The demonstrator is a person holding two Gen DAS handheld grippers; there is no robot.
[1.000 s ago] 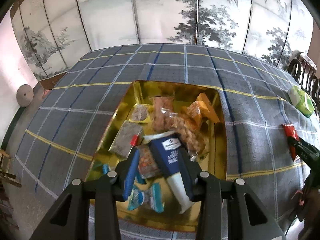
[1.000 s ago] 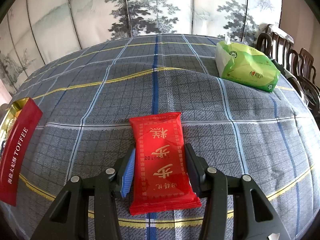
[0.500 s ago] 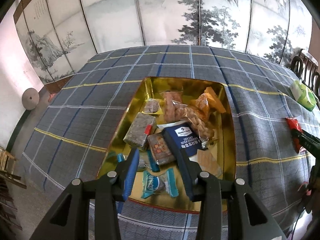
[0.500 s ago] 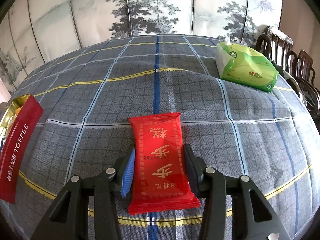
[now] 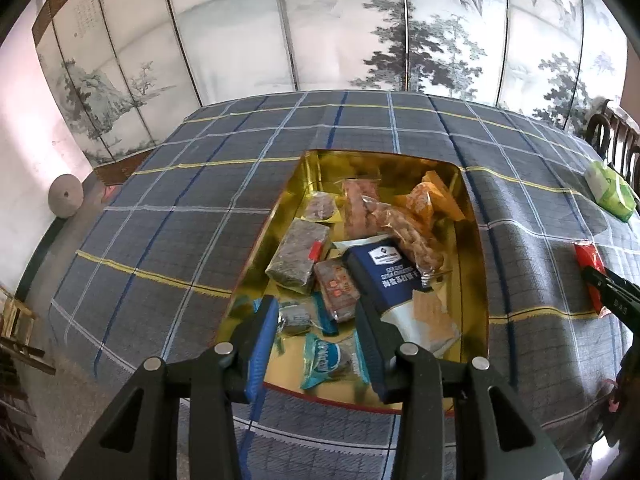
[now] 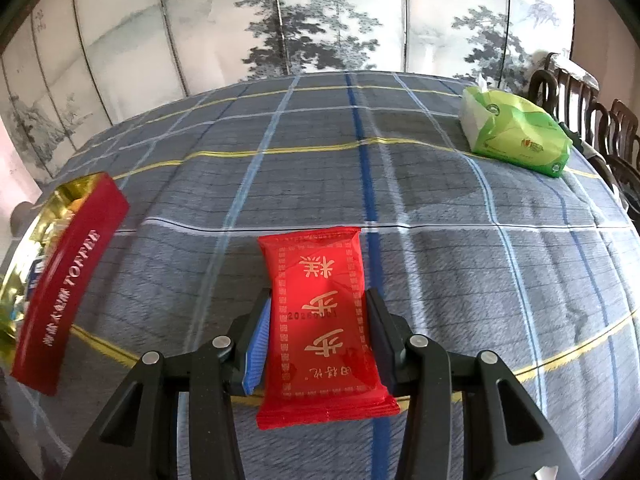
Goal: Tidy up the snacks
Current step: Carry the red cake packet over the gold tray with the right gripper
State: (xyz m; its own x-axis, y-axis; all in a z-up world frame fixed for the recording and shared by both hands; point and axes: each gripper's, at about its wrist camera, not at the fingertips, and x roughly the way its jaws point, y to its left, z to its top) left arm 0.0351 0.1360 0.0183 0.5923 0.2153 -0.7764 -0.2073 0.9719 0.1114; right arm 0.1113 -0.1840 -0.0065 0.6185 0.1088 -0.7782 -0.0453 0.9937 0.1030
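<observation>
On the plaid tablecloth (image 6: 420, 216), your red snack packet (image 6: 320, 312) lies flat, long axis running away from the camera along the fingers, printed characters upside down to you. Left of it: the red toffee tin (image 6: 68, 280), gold interior, long side angled toward the packet, well apart from it. In the left wrist view the tin (image 5: 474, 280) holds a navy packet (image 5: 384, 276), a brown block (image 5: 298, 256), orange wrappers (image 5: 424, 204) and a teal candy (image 5: 324, 360). Far right: a green tissue pack (image 6: 516, 132) near the chairs (image 6: 592, 120).

Your left gripper (image 5: 316, 344) hangs over the tin's near end, jaws part open, nothing between them. Your right gripper (image 6: 318, 340) is clamped on the packet's long edges; its jaws have just been closing on it.
</observation>
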